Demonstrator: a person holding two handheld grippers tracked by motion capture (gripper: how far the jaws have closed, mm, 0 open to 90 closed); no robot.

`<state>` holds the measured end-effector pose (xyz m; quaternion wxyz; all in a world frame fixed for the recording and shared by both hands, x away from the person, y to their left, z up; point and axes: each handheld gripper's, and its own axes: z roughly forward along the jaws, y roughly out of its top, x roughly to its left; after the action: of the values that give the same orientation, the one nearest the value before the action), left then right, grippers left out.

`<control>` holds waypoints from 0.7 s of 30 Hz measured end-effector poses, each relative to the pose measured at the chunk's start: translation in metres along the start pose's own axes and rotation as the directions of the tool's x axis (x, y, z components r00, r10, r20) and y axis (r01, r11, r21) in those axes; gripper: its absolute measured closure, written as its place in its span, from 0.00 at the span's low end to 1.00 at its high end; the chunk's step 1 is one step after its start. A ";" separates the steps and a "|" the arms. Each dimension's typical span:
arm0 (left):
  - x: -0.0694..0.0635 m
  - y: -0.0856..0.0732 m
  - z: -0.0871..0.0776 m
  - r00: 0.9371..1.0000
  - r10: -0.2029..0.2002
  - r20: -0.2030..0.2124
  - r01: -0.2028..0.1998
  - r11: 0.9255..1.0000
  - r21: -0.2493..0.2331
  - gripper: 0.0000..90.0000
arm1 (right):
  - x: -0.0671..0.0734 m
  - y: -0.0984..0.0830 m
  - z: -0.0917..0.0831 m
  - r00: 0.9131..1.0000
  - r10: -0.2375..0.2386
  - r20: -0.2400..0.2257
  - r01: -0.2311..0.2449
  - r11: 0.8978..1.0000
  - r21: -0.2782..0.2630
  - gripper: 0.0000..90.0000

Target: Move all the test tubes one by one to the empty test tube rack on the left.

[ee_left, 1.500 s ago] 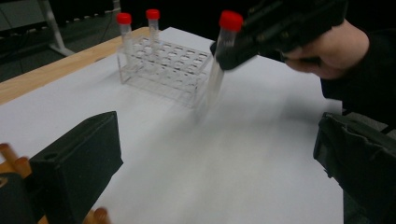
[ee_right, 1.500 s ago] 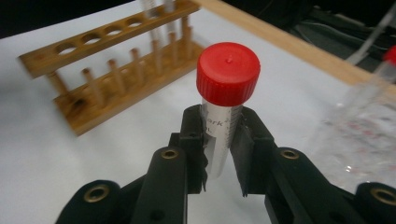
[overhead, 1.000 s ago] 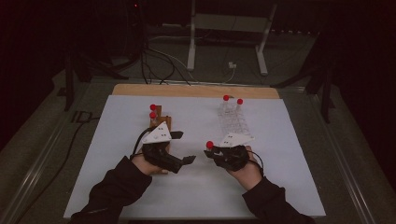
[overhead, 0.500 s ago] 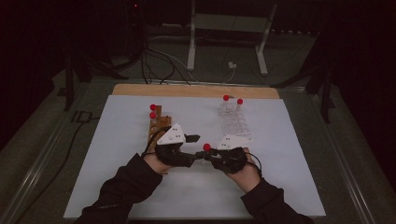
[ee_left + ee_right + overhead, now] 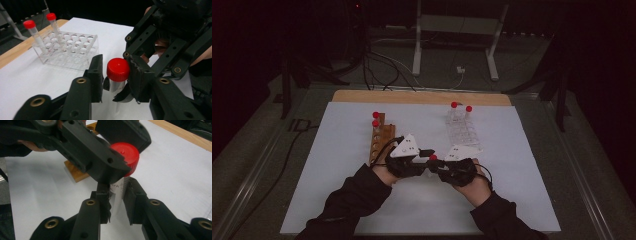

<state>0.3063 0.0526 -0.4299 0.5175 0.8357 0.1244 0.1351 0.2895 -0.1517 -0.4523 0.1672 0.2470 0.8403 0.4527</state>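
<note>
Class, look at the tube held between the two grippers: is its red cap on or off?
On. The red cap sits atop the tube, with the left gripper closed around the cap.

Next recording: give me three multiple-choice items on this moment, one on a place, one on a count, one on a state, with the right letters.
1. Where is the tube that both grippers meet at?
A. In the clear rack
B. Between the two racks, above the white sheet
C. In the wooden rack

2. How many red-capped tubes stand in the clear rack?
A. Two
B. Four
C. None

3. What is the right gripper doing?
A. Open, away from the tube
B. Shut on the tube's body
C. Shut on the wooden rack

Key: 1 B, the high view shows it held between the racks. 2 A, two red caps rise there. 3 B, its jaws clamp the body while the left gripper closes at the cap.
</note>
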 end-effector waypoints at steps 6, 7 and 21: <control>0.002 0.000 0.000 1.000 0.014 0.021 -0.014 1.000 0.005 0.79 | 0.000 -0.001 0.000 1.000 0.001 -0.001 -0.001 1.000 0.002 0.84; 0.003 0.000 0.000 1.000 0.013 0.024 -0.013 1.000 0.006 0.79 | 0.000 -0.001 0.000 1.000 0.000 0.000 0.000 1.000 0.002 0.84; 0.005 0.006 -0.004 1.000 0.003 0.021 -0.003 1.000 0.004 0.80 | -0.001 0.000 -0.003 1.000 -0.008 0.010 0.008 0.999 -0.032 0.81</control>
<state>0.3096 0.0548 -0.4222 0.5169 0.8383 0.1179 0.1270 0.2882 -0.1544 -0.4505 0.1771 0.2431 0.8331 0.4641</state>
